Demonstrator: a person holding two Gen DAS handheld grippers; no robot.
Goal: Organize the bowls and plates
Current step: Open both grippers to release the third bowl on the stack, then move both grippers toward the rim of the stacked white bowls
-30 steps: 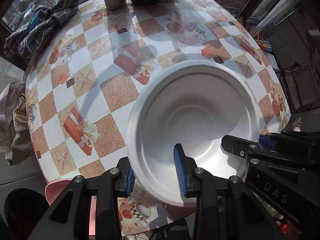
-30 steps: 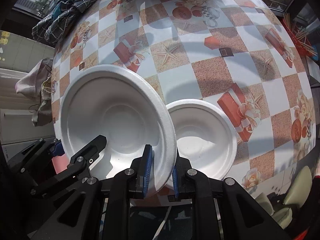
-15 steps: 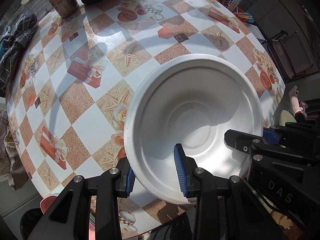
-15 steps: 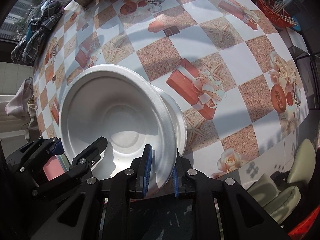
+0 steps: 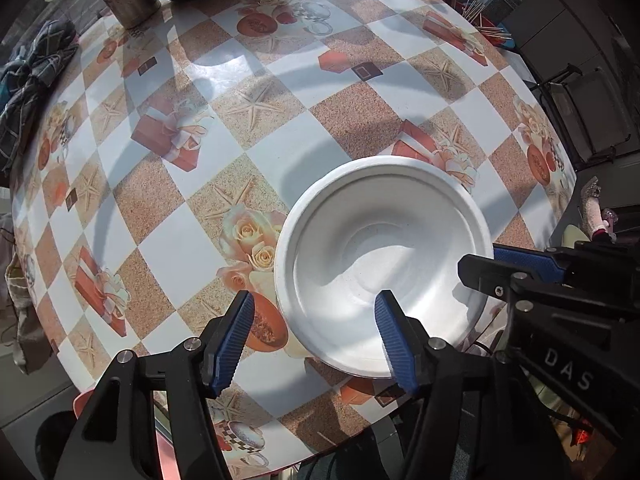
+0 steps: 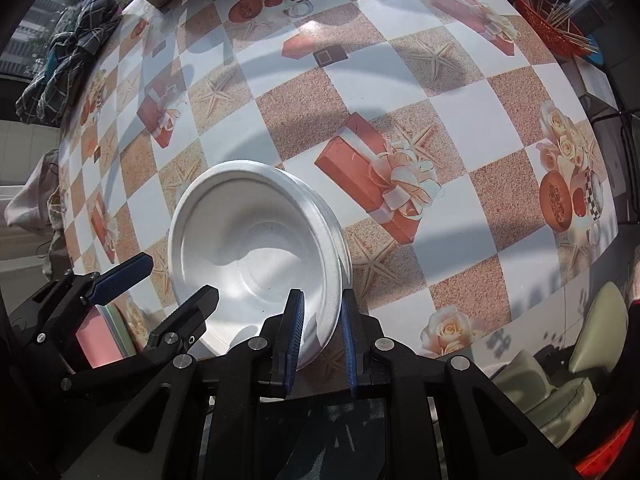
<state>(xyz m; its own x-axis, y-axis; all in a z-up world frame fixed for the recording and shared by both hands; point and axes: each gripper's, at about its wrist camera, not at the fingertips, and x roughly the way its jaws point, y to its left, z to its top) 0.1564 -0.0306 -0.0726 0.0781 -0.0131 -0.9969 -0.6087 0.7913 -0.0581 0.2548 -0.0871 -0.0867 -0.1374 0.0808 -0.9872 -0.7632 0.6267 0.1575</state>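
— Since the table (image 5: 280, 92) is the biggest thing in sight, how does it look with the task under way?

— Mostly bare patterned cloth. Near its close edge sits the large white bowl (image 5: 380, 264), and in the right wrist view a second white rim (image 6: 347, 260) peeks out just under it on the far side, so the large bowl appears to be nested on a smaller one. That stacking step looks done, or very nearly.

— And the tools at the bowl?

— The left tool (image 5: 316, 332) has just been opening; its blue pads stand spread, one outside the bowl's rim and one over its inside, neither pressing. The right tool (image 6: 320, 336) is pressed together on the bowl's near rim, pinching it.

— So what remains?

— Releasing that right-hand pinch, by the look of it. Below the bowl, off the table's edge, something pink and flat (image 6: 100, 344) shows, possibly more dishes, though too little is visible to tell.
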